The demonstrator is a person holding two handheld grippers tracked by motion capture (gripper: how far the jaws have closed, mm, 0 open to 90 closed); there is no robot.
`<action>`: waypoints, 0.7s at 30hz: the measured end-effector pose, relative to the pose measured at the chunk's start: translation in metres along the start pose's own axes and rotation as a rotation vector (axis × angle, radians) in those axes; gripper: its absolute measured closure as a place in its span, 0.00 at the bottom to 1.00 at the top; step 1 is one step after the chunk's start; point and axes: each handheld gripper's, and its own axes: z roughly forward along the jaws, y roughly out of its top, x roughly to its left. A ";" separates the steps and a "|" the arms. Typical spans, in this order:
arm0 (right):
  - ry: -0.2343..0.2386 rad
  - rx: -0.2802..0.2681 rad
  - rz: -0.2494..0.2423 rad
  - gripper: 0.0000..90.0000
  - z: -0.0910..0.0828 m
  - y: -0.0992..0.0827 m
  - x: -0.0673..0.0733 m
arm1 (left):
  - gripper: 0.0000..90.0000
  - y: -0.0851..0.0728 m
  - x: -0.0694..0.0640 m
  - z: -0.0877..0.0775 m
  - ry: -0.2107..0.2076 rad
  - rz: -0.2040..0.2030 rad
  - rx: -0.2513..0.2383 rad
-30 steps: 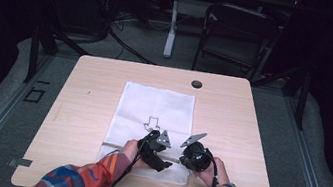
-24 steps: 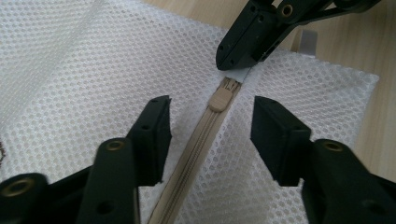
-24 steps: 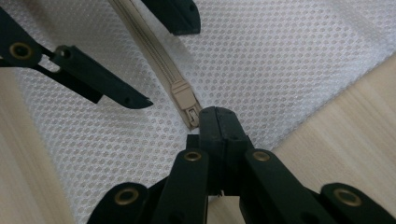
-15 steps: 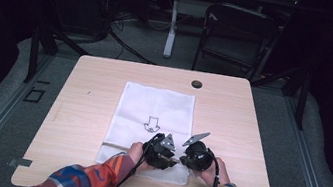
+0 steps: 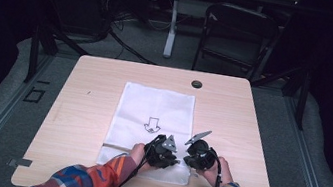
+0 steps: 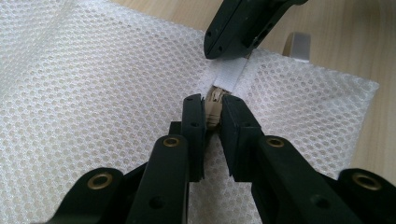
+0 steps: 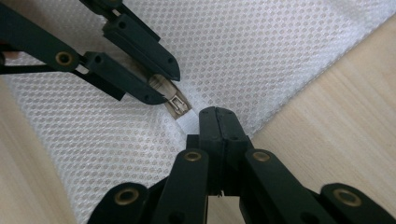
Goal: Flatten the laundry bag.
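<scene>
In the high view the zipper pull is too small to make out, hidden under the left gripper (image 5: 161, 149) and right gripper (image 5: 198, 154), which also cover the near edge of the mesh bag (image 5: 156, 112). The person's sleeves run off the bottom edge. In the left gripper view the zipper pull (image 6: 214, 106) is half hidden between the jaws. In the right gripper view the white tape (image 7: 189, 122) vanishes under the closed jaws, so what they pinch stays unclear.

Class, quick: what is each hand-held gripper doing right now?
Left hand-held gripper: has just been closing, shut on the beige metal zipper pull.
Right hand-held gripper: shut on the white mesh bag.
</scene>
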 end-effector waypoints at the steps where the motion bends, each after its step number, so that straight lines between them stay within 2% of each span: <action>1: -0.002 -0.004 0.005 1.00 0.001 0.000 0.000 | 0.89 0.000 0.000 0.000 0.000 0.000 0.000; 3: -0.007 0.004 0.006 1.00 0.001 -0.001 -0.002 | 0.89 0.000 0.000 0.000 0.000 -0.006 -0.002; 9: -0.006 -0.030 -0.003 1.00 0.003 -0.003 -0.003 | 0.89 -0.002 -0.002 0.000 -0.004 -0.036 -0.011; 11: 0.001 -0.046 0.001 1.00 0.004 -0.003 -0.003 | 0.89 -0.001 -0.002 0.000 -0.003 -0.034 -0.012; 13: 0.000 -0.033 -0.006 1.00 0.003 -0.003 -0.004 | 0.88 -0.001 -0.002 0.001 -0.003 -0.033 -0.012; 18: -0.002 -0.036 -0.006 1.00 0.003 -0.003 -0.004 | 0.80 0.001 -0.003 0.003 -0.016 -0.016 -0.012; 19: -0.002 -0.037 -0.004 1.00 0.003 -0.003 -0.004 | 0.80 0.002 -0.004 0.002 -0.002 -0.009 0.001; 21: -0.002 -0.038 -0.002 1.00 0.003 -0.003 -0.004 | 0.83 0.002 -0.002 0.003 -0.011 -0.015 -0.004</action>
